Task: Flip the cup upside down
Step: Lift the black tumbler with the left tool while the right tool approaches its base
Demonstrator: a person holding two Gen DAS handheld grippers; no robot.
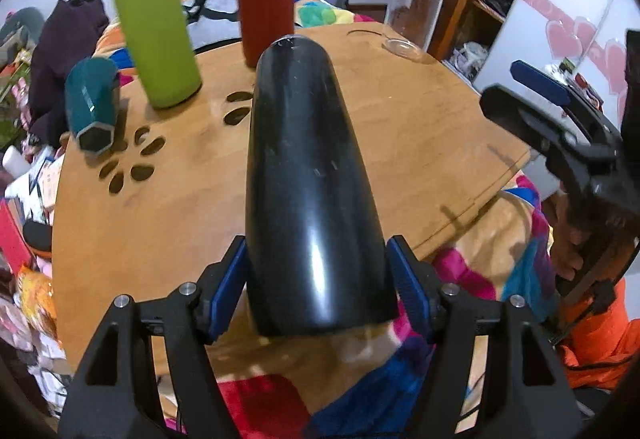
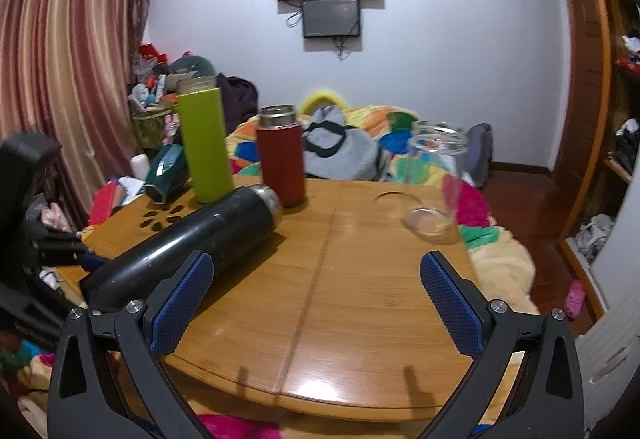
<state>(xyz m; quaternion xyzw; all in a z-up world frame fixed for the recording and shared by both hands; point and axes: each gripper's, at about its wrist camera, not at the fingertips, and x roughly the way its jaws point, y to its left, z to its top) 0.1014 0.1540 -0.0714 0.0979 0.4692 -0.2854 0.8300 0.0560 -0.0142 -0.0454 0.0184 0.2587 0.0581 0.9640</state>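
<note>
A tall black cup [image 1: 308, 183] is held near its base between the blue pads of my left gripper [image 1: 316, 283], which is shut on it. The cup is tilted away from me over the round wooden table [image 1: 400, 143]. In the right wrist view the black cup [image 2: 188, 239] lies slanted just above the table, its metal-rimmed mouth pointing towards the red cup. My right gripper [image 2: 316, 295] is open and empty above the table's front part; it also shows at the right edge of the left wrist view [image 1: 536, 91].
On the table stand a green cup [image 2: 204, 143], a red cup [image 2: 280, 155] with a metal rim and a clear glass jar [image 2: 436, 175]. A teal hexagonal cup [image 2: 166, 171] lies tilted at the left edge. Bedding and clutter surround the table.
</note>
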